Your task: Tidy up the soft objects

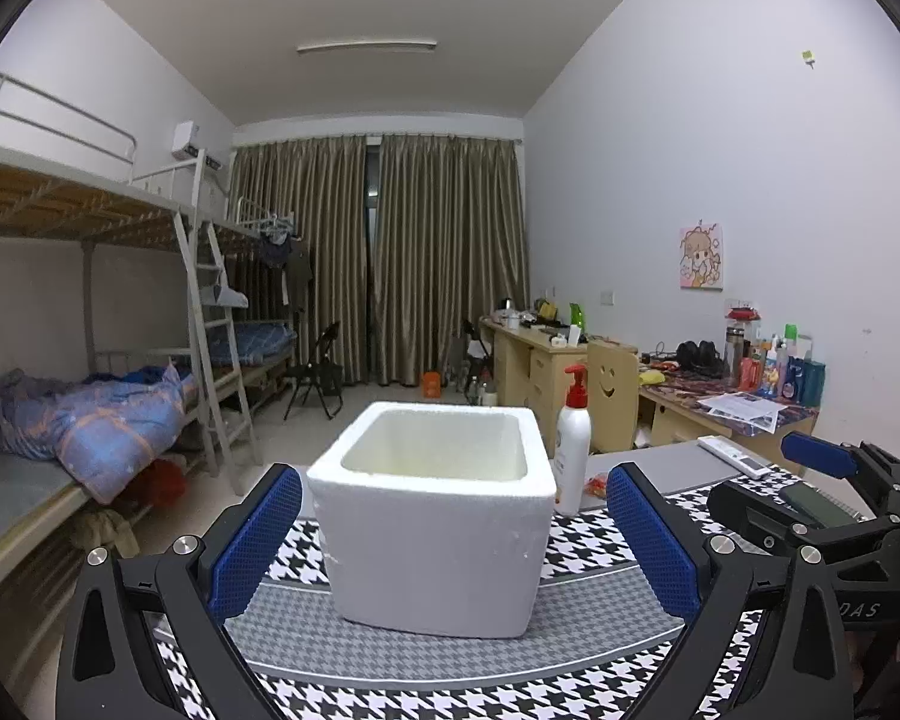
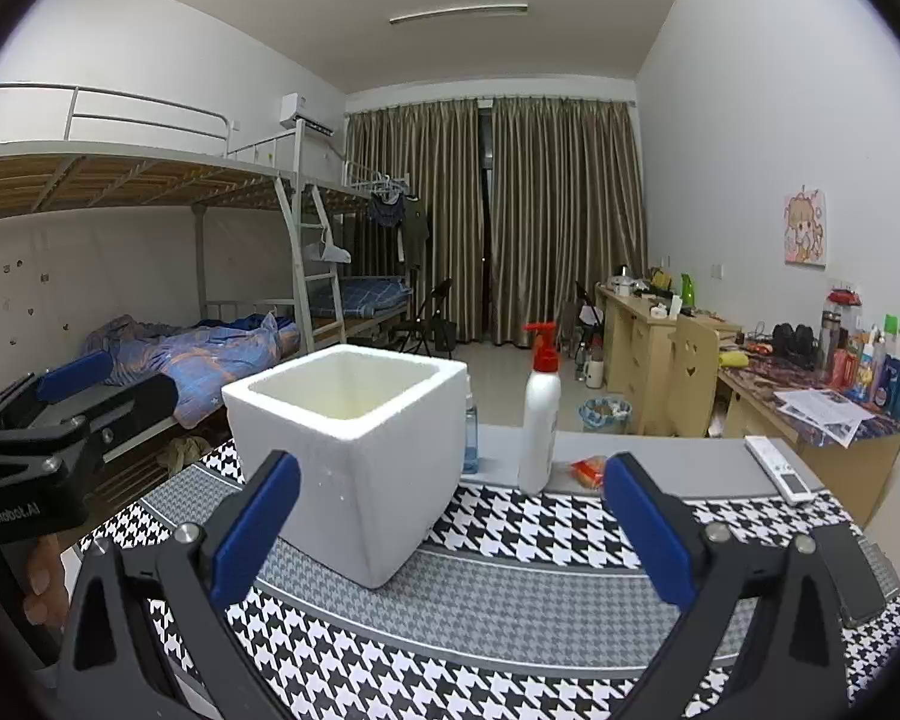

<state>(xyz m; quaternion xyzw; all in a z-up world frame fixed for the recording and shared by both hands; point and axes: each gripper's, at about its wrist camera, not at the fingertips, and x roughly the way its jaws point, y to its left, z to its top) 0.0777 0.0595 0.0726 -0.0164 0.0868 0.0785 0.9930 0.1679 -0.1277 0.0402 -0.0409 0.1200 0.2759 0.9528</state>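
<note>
Houndstooth table mat (image 1: pixel 594 546) covers the near work surface; a grey strip of bare table (image 2: pixel 678 456) runs along its far edge.

White foam box (image 1: pixel 438 546) stands upright on the mat, centre-left, open top. What shows of its inside looks empty; the floor of it is hidden from both views, so cannot confirm.

White pump bottle with red head (image 2: pixel 540 420) stands just right of the box, at the mat's far edge. A small clear bottle of blue liquid (image 2: pixel 470 432) sits between box and pump bottle, partly hidden. White remote (image 2: pixel 777 468) lies far right on the grey strip.

Only candidate soft item: a small orange-red packet or pouch (image 2: pixel 588 471), lying on the grey strip just right of the pump bottle, well apart from the box. Too small to identify.

Left gripper (image 1: pixel 450 546): jaws spread wide either side of the box, holding nothing, not touching it. Right gripper (image 2: pixel 450 540): jaws equally wide, empty, facing the box corner and pump bottle.

Judgement: task at or near its start. Nothing visibly placed in the box, neither gripper loaded. Left to do: pick up the orange-red item, presumably move it into the box.
</note>
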